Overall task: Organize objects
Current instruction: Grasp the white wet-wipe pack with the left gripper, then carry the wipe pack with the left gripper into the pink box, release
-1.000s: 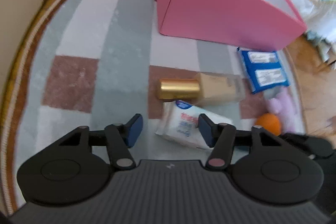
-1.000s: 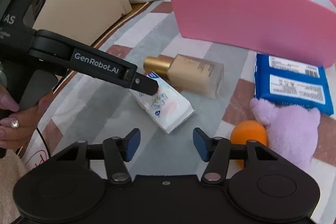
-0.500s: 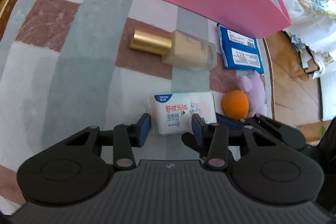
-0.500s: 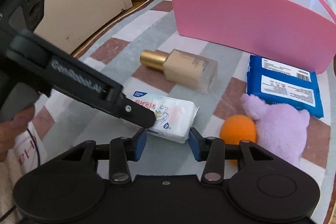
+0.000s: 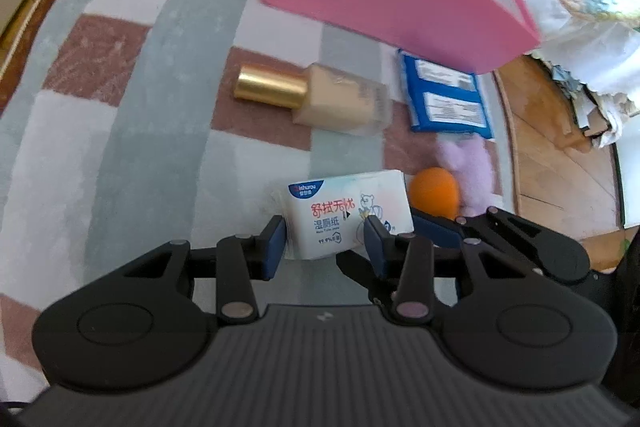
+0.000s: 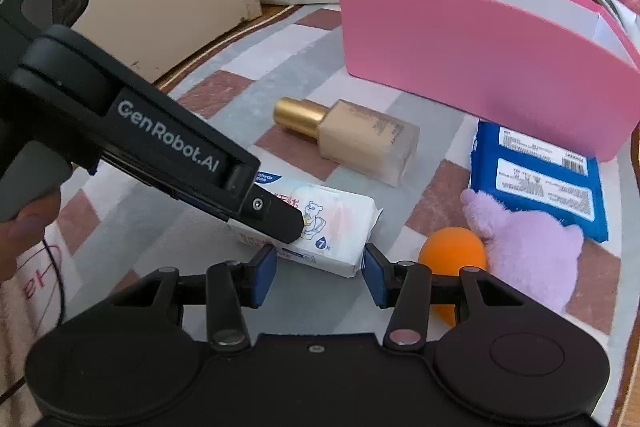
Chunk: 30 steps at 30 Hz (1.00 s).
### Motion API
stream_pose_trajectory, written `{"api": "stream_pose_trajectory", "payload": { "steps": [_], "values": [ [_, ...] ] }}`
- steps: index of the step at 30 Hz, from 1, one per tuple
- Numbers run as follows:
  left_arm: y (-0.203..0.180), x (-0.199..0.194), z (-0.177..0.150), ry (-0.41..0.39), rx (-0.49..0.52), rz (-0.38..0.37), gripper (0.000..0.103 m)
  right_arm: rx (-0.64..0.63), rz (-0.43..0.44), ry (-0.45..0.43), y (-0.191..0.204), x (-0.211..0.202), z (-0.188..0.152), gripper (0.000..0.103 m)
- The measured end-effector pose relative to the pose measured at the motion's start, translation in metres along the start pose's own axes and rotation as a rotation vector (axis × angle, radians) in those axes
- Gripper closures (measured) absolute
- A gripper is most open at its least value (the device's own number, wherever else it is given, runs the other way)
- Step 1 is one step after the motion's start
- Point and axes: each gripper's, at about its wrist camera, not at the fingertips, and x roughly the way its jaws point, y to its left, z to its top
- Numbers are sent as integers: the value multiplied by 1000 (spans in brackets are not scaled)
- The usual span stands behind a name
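Left gripper closed on one wipes pack

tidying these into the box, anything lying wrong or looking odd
The foundation bottle lies on its side on the rug instead of standing, gold cap on, no spill visible. The wipes pack has both grippers at it. Nothing looks damaged.
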Motion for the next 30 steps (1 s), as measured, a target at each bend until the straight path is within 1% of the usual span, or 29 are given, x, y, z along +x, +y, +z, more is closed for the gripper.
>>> {"api": "stream_pose_trajectory", "payload": {
  "steps": [2, 5, 11, 15, 20, 23, 30],
  "values": [
    [-8, -11, -3, -13, 7, -21, 62, -13, -1, -5, 1, -10, 3, 46],
    [-19, -27, -8, -40, 16, -52, 62, -28, 1, -27, 1, -31, 7, 37],
    [-45, -64, -8, -118, 26, -99, 62, -54, -9, -84, -1, -72, 18, 33],
    [-67, -85, -1, -154, 65, -97, 62, -61, -26, -129, -3, -98, 29, 31],
    [-96, -105, 17, -182, 120, -90, 62, -96, -64, -190, -5, -127, 48, 28],
    [-108, -111, 36, -191, 139, -96, 62, -110, -89, -208, -10, -139, 62, 28],
    [-130, -104, 84, -191, 153, -108, 62, -126, -117, -221, -41, -150, 99, 28]
  ]
}}
